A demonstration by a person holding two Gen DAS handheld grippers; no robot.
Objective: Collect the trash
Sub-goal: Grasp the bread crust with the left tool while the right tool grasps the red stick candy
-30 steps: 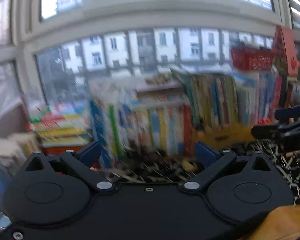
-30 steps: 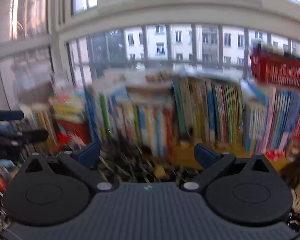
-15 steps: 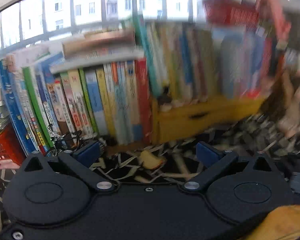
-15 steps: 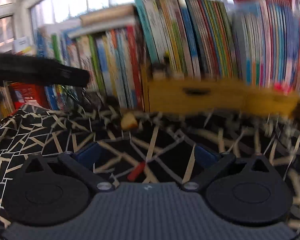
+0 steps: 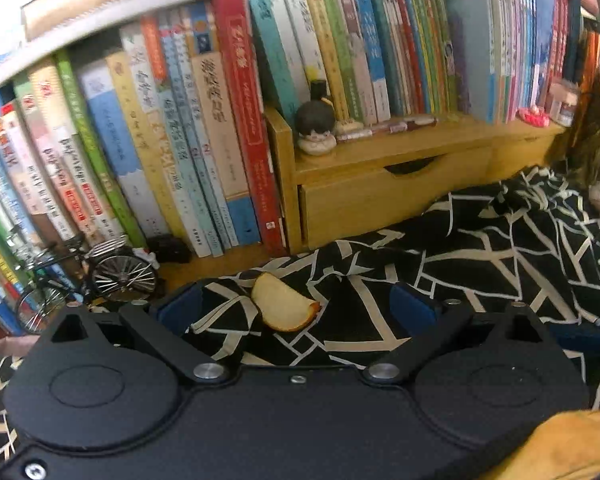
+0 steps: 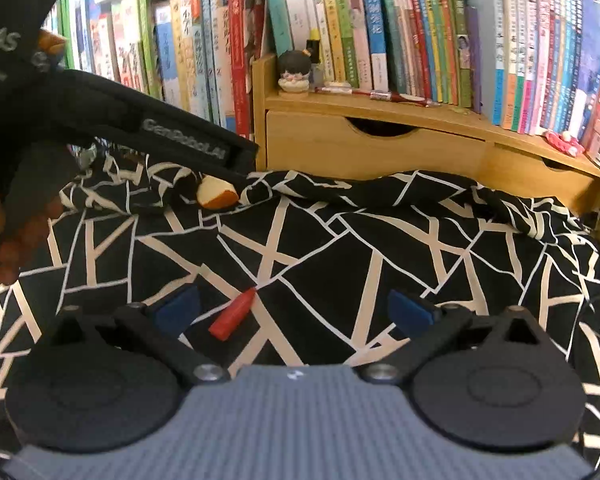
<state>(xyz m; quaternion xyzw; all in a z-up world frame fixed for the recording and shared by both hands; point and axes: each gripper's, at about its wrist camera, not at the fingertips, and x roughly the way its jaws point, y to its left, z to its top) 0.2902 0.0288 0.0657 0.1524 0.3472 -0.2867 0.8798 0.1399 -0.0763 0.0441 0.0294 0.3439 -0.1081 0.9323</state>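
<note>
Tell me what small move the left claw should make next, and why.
Probably ease the left claw forward and down, then close. The apple slice lies on the patterned cloth between its open fingers, not yet gripped.

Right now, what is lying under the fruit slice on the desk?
The fruit slice rests on the black-and-white patterned cloth. What lies beneath the cloth is covered; only a strip of wooden surface shows past its edge.

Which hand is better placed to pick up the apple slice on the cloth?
Left. The left tongs are open with the apple slice lying between their tips; the right tongs straddle the red cap.
</note>
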